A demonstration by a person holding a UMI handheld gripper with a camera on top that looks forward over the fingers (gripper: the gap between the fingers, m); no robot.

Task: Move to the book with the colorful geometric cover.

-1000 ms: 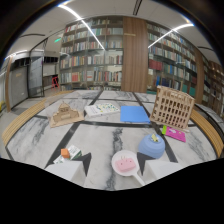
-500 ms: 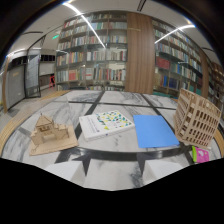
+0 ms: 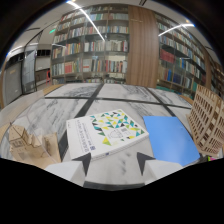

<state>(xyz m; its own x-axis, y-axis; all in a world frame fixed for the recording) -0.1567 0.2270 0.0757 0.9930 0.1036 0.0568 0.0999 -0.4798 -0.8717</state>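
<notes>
**Inspector A:** Closer than half a second ago, we note: the book with the colorful geometric cover (image 3: 106, 132) fills far more of the view, and the wooden models have slid out to either side.

**Inspector B:** Agreed. Largest first: the marble table (image 3: 115, 95) carries everything, with bookshelves (image 3: 95, 55) standing well beyond it. On it, the tall lattice model (image 3: 207, 120) stands upright to one side, and the blue folder (image 3: 167, 137) lies flat beside the book, touching or nearly touching its edge. We cannot tell which.

**Inspector A:** And the small wooden house model (image 3: 25, 145) sits on the opposite side. We judge these are laid out as a display, each flat or upright on its own base, nothing stacked.

**Inspector B:** Now the tool. The gripper (image 3: 113, 161) shows two dark fingertips (image 3: 83, 163) spread apart with bare table between them, holding nothing.

**Inspector A:** The book lies just ahead of those tips, rotated slightly, its near edge almost at them. We judge the approach nearly complete.
</notes>
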